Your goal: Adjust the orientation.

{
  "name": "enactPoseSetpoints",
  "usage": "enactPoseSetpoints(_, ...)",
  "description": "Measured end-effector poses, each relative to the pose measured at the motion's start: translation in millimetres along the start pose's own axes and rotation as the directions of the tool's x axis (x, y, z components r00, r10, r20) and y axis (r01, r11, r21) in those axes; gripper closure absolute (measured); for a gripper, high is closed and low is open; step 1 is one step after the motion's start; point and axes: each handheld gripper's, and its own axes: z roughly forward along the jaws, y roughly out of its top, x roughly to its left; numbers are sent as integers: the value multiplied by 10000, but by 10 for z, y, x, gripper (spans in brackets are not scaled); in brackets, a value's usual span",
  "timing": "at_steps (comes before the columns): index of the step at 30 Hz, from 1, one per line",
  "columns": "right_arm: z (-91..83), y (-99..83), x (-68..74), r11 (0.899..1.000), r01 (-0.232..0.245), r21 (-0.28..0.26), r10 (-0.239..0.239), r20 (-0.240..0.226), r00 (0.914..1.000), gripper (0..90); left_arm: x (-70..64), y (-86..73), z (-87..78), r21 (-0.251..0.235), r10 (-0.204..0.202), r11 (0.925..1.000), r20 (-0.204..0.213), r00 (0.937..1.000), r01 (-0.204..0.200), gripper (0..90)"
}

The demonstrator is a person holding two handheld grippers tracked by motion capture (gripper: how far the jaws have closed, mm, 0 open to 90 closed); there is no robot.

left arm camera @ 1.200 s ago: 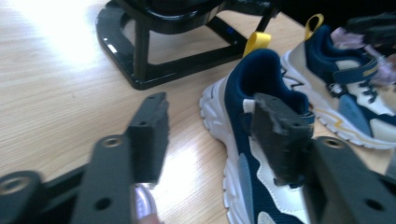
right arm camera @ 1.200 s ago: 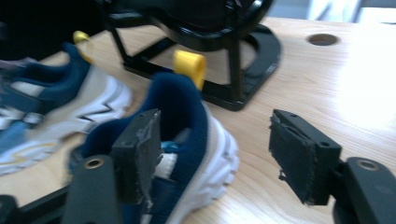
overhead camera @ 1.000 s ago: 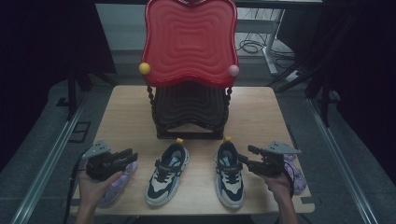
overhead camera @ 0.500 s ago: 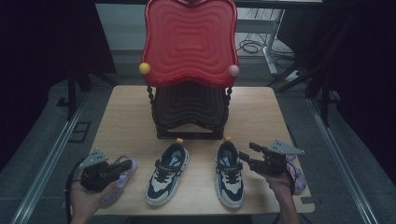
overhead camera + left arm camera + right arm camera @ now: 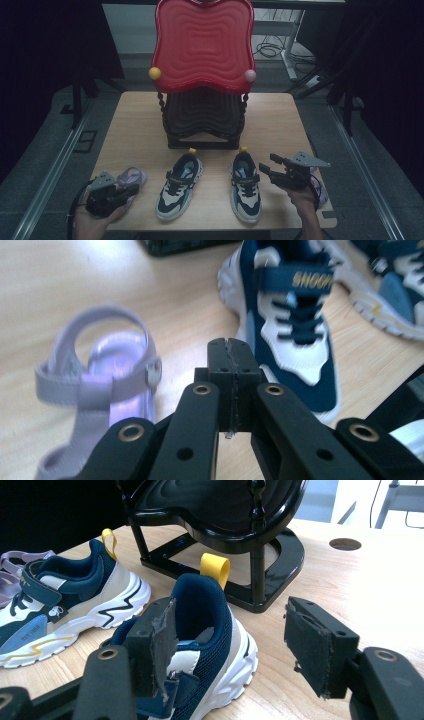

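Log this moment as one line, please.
left tongs: shut, empty, by purple sandal | right tongs: open, at right sneaker heel | both sneakers on table

The high view looks forward and down over the table [image 5: 135, 125] from above. Both gripper views sit low and close to the tabletop; all 3 views share the 2 sneakers [image 5: 179, 186] [image 5: 292, 320] [image 5: 60, 600].

Blurred lilac sandal [image 5: 95, 390], edge-cropped

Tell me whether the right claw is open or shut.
Open. In the right gripper view the right claw shows its two black jaws standing wide apart, with the heel of a navy-and-white sneaker visible between them, untouched.
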Motion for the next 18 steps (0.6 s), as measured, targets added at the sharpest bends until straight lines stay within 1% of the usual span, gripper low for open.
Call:
enactPoseSetpoints(1, 0, 0, 0, 10000, 0, 0, 0, 0, 10000, 380, 0, 0, 0, 0, 0, 10000, 0, 10000, 0, 898)
enactPoseSetpoints(3, -17, -8, -3, 9999, -130, -42, 130, 2, 9999, 379, 25, -78, 43, 205, -167, 9996, -45, 9999, 167, 898)
enactPoseSetpoints(7, -31, -13, -14, 9999, -144, -55, 145, 84, 9999, 377, 47, -138, 61, 379, -272, 9989, -99, 9996, 276, 899)
enactPoseSetpoints(8, -29, -18, -15, 9998, -204, -39, 204, 53, 9998, 376, 52, -183, 78, 551, -333, 9979, -117, 9994, 339, 899)
enactPoseSetpoints(9, -29, -18, -15, 9998, -204, -39, 204, 53, 9998, 376, 52, -183, 78, 551, -333, 9979, -117, 9994, 339, 899)
enactPoseSetpoints(10, -18, -26, -15, 9998, -196, 12, 196, 50, 9998, 376, 73, -241, 105, 746, -387, 9964, -122, 9992, 395, 899)
enactPoseSetpoints(11, -18, -26, -15, 9998, -196, 12, 196, 50, 9998, 376, 73, -241, 105, 746, -387, 9964, -122, 9992, 395, 899)
enactPoseSetpoints(14, 1, -39, -16, 9997, -223, 56, 222, 58, 9997, 374, 131, -386, 162, 1233, -561, 9906, -313, 9979, 596, 899)
enactPoseSetpoints(15, 1, -39, -16, 9997, -223, 56, 222, 58, 9997, 374, 131, -386, 162, 1233, -561, 9906, -313, 9979, 596, 899)
enactPoseSetpoints(17, -7, -43, -8, 9996, -264, 46, 263, 62, 9996, 375, 148, -446, 161, 1423, -628, 9874, -476, 9969, 690, 899)
enactPoseSetpoints(18, -19, -51, -3, 9995, -304, 6, 304, 62, 9995, 374, 162, -497, 144, 1462, -745, 9859, -544, 9957, 817, 899)
